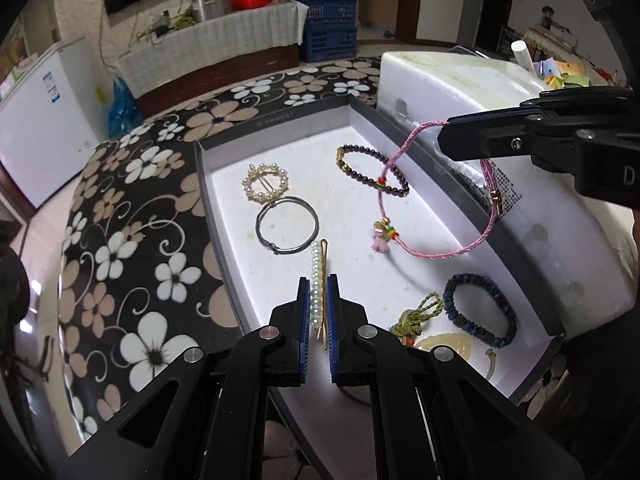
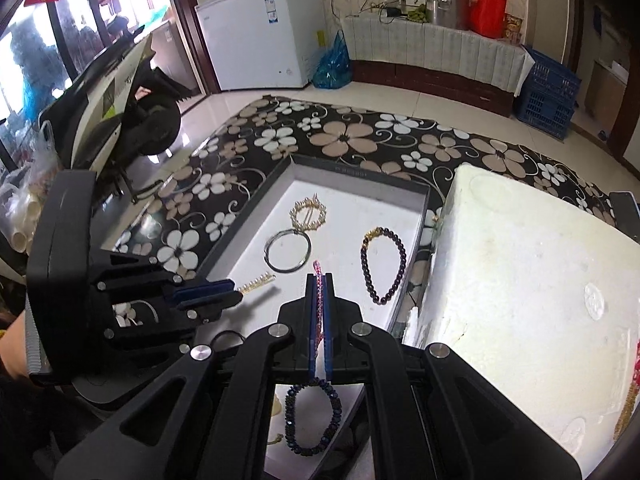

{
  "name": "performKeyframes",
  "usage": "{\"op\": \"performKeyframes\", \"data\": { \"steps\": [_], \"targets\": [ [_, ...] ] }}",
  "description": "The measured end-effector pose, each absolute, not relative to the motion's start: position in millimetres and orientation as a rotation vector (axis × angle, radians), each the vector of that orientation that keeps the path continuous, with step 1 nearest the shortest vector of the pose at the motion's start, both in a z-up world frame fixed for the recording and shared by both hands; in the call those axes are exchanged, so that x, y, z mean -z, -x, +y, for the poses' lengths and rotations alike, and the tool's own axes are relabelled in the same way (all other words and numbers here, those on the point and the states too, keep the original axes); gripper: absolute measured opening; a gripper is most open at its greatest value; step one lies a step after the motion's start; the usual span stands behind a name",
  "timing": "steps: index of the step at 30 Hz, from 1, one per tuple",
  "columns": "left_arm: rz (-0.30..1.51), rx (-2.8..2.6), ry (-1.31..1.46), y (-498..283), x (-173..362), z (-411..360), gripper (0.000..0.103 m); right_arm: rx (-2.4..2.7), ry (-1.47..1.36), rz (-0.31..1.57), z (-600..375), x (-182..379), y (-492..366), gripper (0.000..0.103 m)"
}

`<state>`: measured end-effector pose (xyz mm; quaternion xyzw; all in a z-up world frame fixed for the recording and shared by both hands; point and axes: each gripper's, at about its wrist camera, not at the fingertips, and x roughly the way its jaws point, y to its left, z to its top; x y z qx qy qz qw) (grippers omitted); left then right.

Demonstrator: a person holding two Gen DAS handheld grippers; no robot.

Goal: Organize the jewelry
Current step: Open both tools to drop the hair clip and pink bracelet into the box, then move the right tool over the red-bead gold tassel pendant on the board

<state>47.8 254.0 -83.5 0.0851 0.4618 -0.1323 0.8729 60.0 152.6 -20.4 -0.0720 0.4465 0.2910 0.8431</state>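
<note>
A grey box tray (image 1: 224,216) with a white floor holds the jewelry. My left gripper (image 1: 318,280) is shut on a pearl hairpin (image 1: 319,280), which sticks out over the tray floor. My right gripper (image 2: 319,276) is shut on a pink braided cord bracelet (image 1: 452,255) and holds it hanging above the tray; it shows in the left wrist view (image 1: 444,136) at the right. On the tray lie a pearl ring clip (image 1: 265,182), a metal hoop (image 1: 287,225), a dark bead bracelet (image 1: 372,172), a blue woven bracelet (image 1: 480,310) and a green cord charm (image 1: 420,312).
A white foam box (image 2: 520,280) stands right of the tray (image 2: 420,216), close to my right gripper. Both sit on a table with a black floral cloth (image 1: 132,248). A white freezer (image 2: 260,28) and blue crates (image 2: 548,88) stand far behind.
</note>
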Motion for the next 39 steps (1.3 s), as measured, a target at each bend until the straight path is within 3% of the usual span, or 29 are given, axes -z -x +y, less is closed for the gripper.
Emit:
{"op": "performKeyframes", "data": {
  "steps": [14,15,16,17,20,24,26,30,34,39],
  "targets": [
    [0.978,0.26,-0.193,-54.8,90.3,249.4,0.008,-0.62,0.176,0.984,152.5,28.2,-60.4,0.004],
    [0.98,0.261,-0.189,-54.7,90.5,249.4,0.01,-0.619,0.178,0.984,152.3,28.3,-60.2,0.004],
    [0.983,0.262,-0.186,-54.7,90.7,249.5,0.02,-0.617,0.181,0.983,151.8,28.3,-59.9,0.005],
    [0.982,0.258,-0.188,-54.1,90.7,249.0,0.036,-0.616,0.18,0.981,151.0,28.2,-59.9,0.012],
    [0.959,0.258,-0.204,-51.5,87.1,246.4,0.045,-0.613,0.177,0.968,148.7,25.8,-59.6,0.038],
    [0.941,0.254,-0.181,-49.0,79.7,249.5,0.047,-0.61,0.156,0.945,140.2,16.9,-60.0,0.04],
    [0.92,0.247,-0.161,-46.7,73.2,253.3,0.052,-0.603,0.137,0.929,133.9,11.0,-61.3,0.048],
    [0.893,0.229,-0.126,-45.7,64.1,258.4,0.054,-0.585,0.099,0.904,117.8,1.0,-64.8,0.051],
    [0.868,0.228,-0.123,-44.7,54.8,254.4,0.058,-0.558,0.075,0.867,100.4,-9.9,-63.7,0.065],
    [0.834,0.247,-0.129,-44.5,43.4,238.8,0.061,-0.506,0.056,0.81,69.0,-25.6,-60.0,0.076]
  ]
}}
